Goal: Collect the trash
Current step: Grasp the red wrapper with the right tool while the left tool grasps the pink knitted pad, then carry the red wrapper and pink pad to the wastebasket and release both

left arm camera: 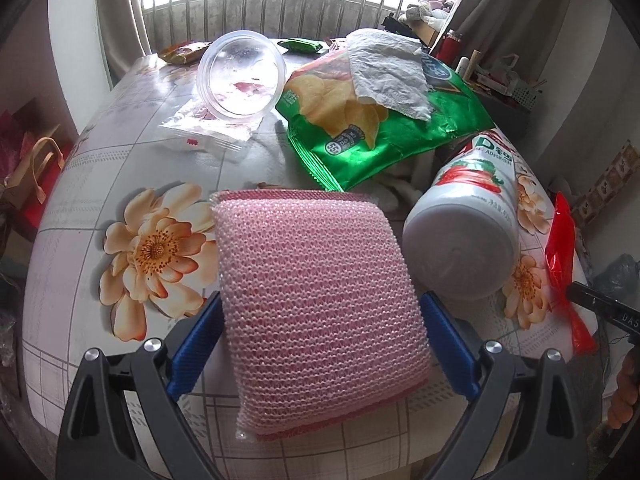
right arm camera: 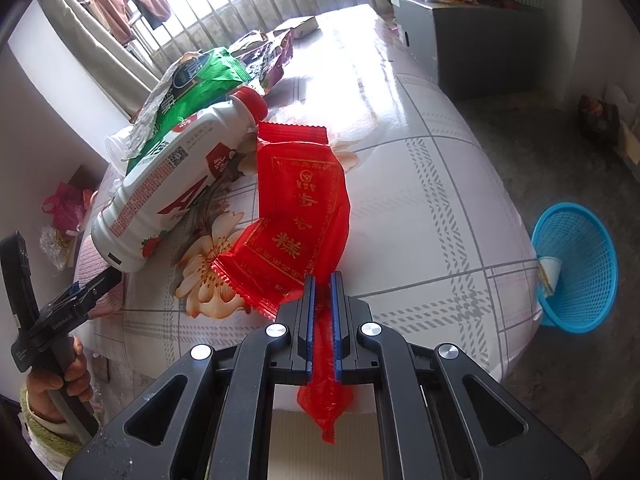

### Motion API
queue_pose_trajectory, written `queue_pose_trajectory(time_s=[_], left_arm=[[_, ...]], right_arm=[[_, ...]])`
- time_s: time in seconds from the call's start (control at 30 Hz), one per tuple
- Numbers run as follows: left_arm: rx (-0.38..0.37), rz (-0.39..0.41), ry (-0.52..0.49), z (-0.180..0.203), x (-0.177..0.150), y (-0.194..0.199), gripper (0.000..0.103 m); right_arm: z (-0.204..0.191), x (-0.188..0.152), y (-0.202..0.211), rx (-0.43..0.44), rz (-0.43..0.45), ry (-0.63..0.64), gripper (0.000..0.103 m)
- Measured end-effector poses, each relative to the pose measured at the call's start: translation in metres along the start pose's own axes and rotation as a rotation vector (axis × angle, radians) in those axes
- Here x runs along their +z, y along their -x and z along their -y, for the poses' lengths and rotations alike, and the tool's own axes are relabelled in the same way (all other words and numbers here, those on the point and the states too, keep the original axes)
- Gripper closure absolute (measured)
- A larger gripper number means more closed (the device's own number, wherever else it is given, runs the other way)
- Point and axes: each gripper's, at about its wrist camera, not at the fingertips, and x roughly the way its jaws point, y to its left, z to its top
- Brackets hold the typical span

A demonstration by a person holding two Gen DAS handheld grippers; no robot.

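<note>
A pink mesh sponge (left arm camera: 316, 264) lies on the flowered table (left arm camera: 100, 168) between the blue pads of my left gripper (left arm camera: 322, 300). Its jaws stand wide and open, close beside the sponge's edges without pressing on it. My right gripper (right arm camera: 322, 280) is shut on the tail of a red snack wrapper (right arm camera: 296, 200), whose other end rests on the table. A white drink bottle (left arm camera: 468, 232) with a red cap lies on its side to the right of the sponge. Behind it sit a green chip bag (left arm camera: 360, 136), a crumpled tissue (left arm camera: 388, 76) and a clear plastic bowl (left arm camera: 242, 76).
On the floor past the table's right edge stands a blue mesh basket (right arm camera: 576, 268) with a paper cup inside. A clear plastic wrapper (left arm camera: 208, 128) and more snack packets (left arm camera: 184, 54) lie at the far side. A grey cabinet (right arm camera: 472, 40) stands behind the table.
</note>
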Motion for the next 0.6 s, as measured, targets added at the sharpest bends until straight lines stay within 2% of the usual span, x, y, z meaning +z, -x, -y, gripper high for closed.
queue_pose_trajectory(time_s=[0.07, 0.2, 0.6], left_arm=[[-0.001, -0.003, -0.004, -0.005, -0.002, 0.002, 0.011], [-0.006, -0.001, -0.005, -0.013, -0.006, 0.008, 0.021], [-0.035, 0.024, 0.052, -0.031, -0.014, 0.026, 0.023]], right_arm=[[0.001, 0.000, 0.000, 0.006, 0.000, -0.005, 0.098], [0.002, -0.001, 0.002, 0.031, 0.005, -0.016, 0.098], [-0.005, -0.004, 0.019, 0.054, 0.046, -0.010, 0.102]])
